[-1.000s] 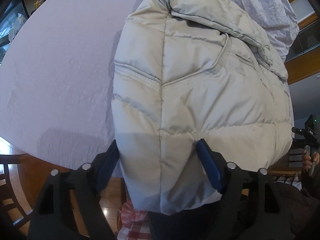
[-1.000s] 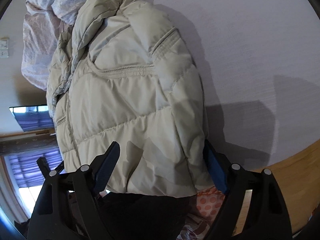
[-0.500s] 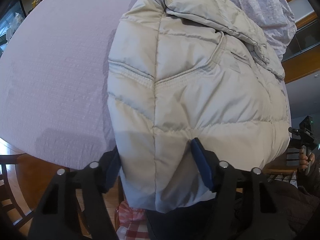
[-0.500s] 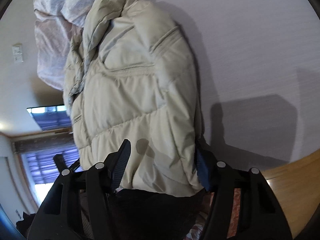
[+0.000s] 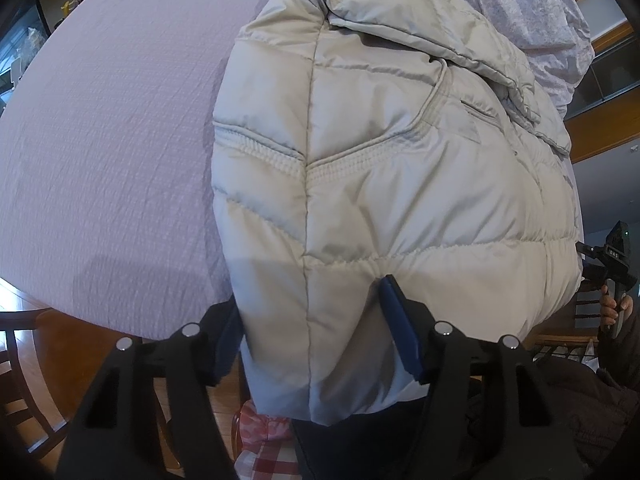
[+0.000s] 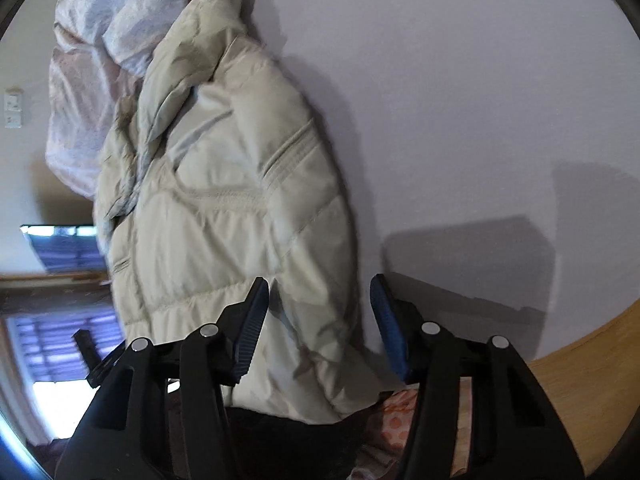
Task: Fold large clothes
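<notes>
Quilted cream nylon fills both views: the puffer jacket (image 5: 400, 184) lies on a lilac tablecloth (image 5: 112, 152), its hem hanging over the near table edge. The left gripper (image 5: 312, 332) pinches one hem corner between blue pads; the right gripper (image 6: 318, 320), jaws just closing, straddles the other corner, its left pad dented into the padding, the right pad apart. A crumpled pale floral quilt (image 6: 100, 32) lies beyond the collar.

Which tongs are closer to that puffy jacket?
Left. Both have just been closing around the jacket hem: left tongs pinch it, right tongs straddle it, one pad clear.
</notes>
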A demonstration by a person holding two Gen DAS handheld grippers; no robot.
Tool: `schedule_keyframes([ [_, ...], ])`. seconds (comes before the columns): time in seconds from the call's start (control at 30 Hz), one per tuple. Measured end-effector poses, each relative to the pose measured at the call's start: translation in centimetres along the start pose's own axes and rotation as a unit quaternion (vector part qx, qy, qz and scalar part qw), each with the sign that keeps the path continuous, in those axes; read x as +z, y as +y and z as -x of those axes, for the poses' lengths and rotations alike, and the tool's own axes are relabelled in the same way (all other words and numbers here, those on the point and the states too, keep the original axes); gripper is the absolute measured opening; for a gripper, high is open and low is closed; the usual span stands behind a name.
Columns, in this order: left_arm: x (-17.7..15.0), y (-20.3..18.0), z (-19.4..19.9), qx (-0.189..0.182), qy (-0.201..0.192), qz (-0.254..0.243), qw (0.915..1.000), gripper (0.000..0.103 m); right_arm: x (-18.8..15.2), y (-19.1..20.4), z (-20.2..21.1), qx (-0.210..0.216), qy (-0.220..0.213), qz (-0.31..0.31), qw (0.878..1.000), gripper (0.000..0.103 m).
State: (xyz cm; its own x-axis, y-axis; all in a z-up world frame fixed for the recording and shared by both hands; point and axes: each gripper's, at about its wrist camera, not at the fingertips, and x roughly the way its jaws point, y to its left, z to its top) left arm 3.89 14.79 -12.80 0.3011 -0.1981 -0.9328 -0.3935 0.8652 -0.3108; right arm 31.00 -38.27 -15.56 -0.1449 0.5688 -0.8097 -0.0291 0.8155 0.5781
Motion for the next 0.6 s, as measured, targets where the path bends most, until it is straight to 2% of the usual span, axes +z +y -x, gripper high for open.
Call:
schedule_keyframes([
  [0.1, 0.1, -0.2, 0.0, 0.001, -0.001, -0.001, 1.0000, 0.064, -1.0, 1.0, -1.7, 0.039, 0.035, 0.016, 0.998, 0.056],
  [0.27, 0.1, -0.4, -0.1, 0.004, -0.001, -0.002, 1.0000, 0.061, -1.9, 1.2, -2.9, 0.084, 0.062, 0.016, 0.994, 0.056],
  [0.5, -0.3, -1.4, -0.1, 0.017, -0.010, -0.013, 0.9997, 0.053, -2.4, 2.9, -3.7, 0.073, 0.084, 0.031, 0.993, 0.056],
  [0.57, -0.5, -1.5, 0.1, 0.022, -0.015, -0.015, 0.9995, 0.046, -2.2, 3.8, -4.2, 0.061, 0.085, 0.039, 0.994, 0.051],
  [0.6, -0.5, -1.6, 0.2, 0.027, -0.018, -0.017, 0.9993, 0.042, -2.2, 4.0, -4.1, 0.058, 0.083, 0.043, 0.994, 0.044],
])
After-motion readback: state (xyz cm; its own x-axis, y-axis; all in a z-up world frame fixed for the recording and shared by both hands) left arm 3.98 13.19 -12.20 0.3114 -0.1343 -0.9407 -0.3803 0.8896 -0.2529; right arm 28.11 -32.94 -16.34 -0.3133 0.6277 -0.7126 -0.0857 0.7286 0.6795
